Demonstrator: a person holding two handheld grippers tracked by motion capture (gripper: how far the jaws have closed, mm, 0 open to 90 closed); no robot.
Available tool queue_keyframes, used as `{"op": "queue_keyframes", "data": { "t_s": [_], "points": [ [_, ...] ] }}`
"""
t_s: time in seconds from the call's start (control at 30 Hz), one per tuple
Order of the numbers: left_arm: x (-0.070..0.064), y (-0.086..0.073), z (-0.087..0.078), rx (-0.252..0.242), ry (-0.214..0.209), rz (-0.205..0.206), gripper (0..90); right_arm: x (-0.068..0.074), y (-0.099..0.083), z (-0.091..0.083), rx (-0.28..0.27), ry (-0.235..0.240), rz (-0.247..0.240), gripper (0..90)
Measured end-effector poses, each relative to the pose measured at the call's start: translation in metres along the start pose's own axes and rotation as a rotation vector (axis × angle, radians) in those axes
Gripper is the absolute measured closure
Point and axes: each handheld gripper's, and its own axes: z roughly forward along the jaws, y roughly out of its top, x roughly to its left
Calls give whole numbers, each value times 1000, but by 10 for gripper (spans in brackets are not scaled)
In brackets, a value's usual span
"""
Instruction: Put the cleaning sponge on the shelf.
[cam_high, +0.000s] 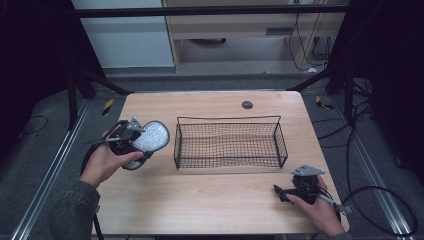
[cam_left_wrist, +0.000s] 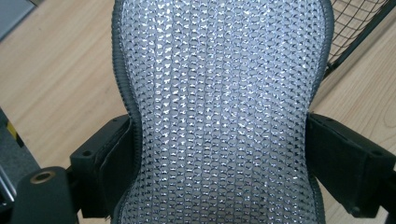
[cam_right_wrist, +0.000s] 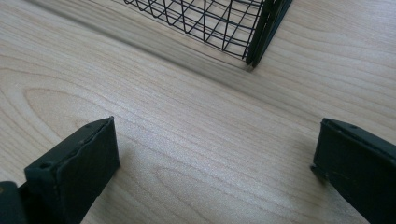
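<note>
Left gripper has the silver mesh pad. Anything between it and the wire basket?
Nothing visible does. The left gripper holds the mesh pad just left of the wire basket, with bare table between; the basket looks empty.

Soft light is falling from above onto the wooden table (cam_high: 210, 200), while the room around it is staying very dark. Tiny bright sparkles are shining on the silver mesh pad (cam_left_wrist: 219, 116). The wire basket (cam_right_wrist: 210, 23) is looking a bit blurry and is casting a faint shadow.
</note>
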Motion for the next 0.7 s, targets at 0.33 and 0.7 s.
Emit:
{"op": "queue_keyframes", "data": {
  "t_s": [0.33,0.7],
  "points": [
    [-6,29,-12,-17,16,75,128,0,0,0,0,0,0,4],
    [-16,61,-20,-30,26,159,132,-1,0,0,2,-3,-11,4]
  ]
}}
